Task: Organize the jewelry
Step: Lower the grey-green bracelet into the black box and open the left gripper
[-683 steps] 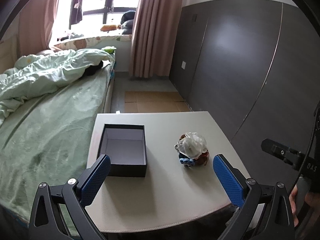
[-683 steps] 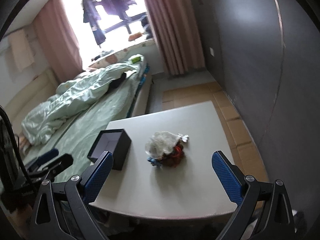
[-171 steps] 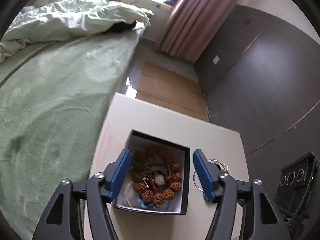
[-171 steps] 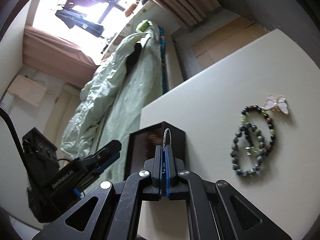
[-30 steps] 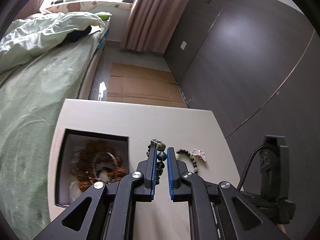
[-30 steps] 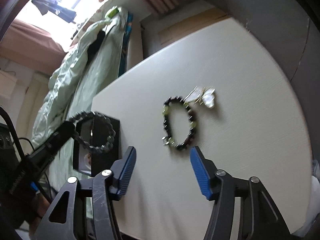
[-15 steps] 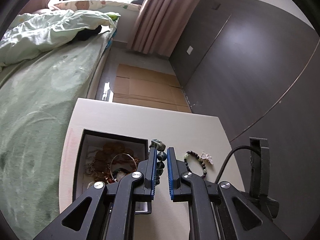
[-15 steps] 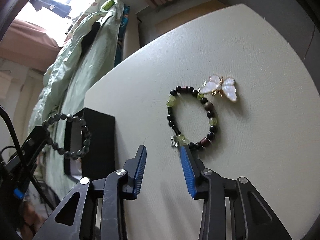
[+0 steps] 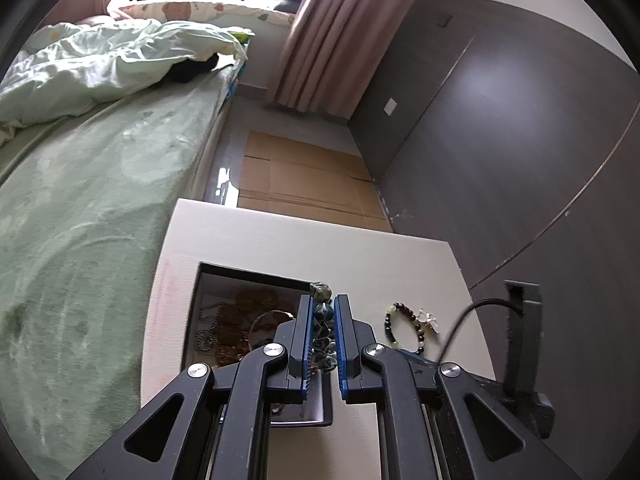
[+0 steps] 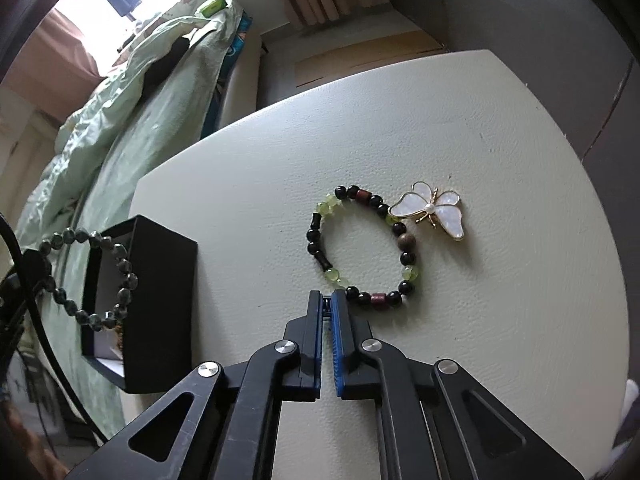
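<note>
My left gripper is shut on a dark green bead bracelet and holds it over the right edge of the open black box, which holds several pieces of jewelry. The same bracelet hangs over the box in the right wrist view. My right gripper is shut at the near edge of the black-and-green bead bracelet on the white table; whether it pinches something is unclear. A white butterfly brooch lies beside that bracelet.
A bed with green bedding runs along the table's left side. A dark wall stands to the right. Flat cardboard covers the floor beyond the table's far edge. A black cable crosses the left edge.
My right gripper has closed from open and moved up to the bead bracelet's near edge. My left gripper has carried the green bracelet further left over the box.
</note>
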A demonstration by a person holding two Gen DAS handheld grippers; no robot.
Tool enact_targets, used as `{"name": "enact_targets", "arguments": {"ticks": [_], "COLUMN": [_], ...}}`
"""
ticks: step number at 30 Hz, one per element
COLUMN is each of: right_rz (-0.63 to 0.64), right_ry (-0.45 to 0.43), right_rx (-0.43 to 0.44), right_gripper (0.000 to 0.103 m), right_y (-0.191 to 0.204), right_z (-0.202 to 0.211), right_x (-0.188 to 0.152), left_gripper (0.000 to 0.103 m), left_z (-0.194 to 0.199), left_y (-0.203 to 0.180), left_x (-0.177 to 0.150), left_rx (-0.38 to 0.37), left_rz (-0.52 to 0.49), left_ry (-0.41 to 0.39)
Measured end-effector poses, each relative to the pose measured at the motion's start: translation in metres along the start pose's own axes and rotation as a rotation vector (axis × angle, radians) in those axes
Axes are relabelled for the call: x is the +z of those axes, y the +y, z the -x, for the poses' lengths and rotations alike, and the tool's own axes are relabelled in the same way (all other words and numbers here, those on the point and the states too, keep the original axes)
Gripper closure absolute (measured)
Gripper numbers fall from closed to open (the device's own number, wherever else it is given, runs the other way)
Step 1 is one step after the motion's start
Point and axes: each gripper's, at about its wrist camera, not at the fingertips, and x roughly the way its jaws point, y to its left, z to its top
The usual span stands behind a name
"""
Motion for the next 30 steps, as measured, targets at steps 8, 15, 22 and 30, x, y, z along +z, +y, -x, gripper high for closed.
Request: {"name": "enact_targets", "arguments": {"ticks": [8,15,22,30], "right_rz": [0.031,0.045,0.04,0.06], "right_ry": [-0.057,-0.069,-0.1,-0.118], "right_rx": [0.13,0.198,0.279,0.337], "right_gripper": [0.097,0.097,0.097,0.097], "right_y": [0.023,0.045,0.062,0.082], "right_z": [0.023,0.025,0.028,0.025], "right_x": [-0.003,-0.006,-0.006,-0.009], "left_gripper": [0.093,0.092,0.091,0.04], "left_z": [0.009,-0.007,-0.012,0.007], "left_y": [0.014,0.033,0.047,0.056], "left_x": [0.003,0.004,0.003,0.006], "left_rx": [0.051,0.117,0.137,0.146], "left_rz": [0.02,0.076,0.128,0.169], "left_ry": [-0.03,0.017,0.06,-0.006]}}
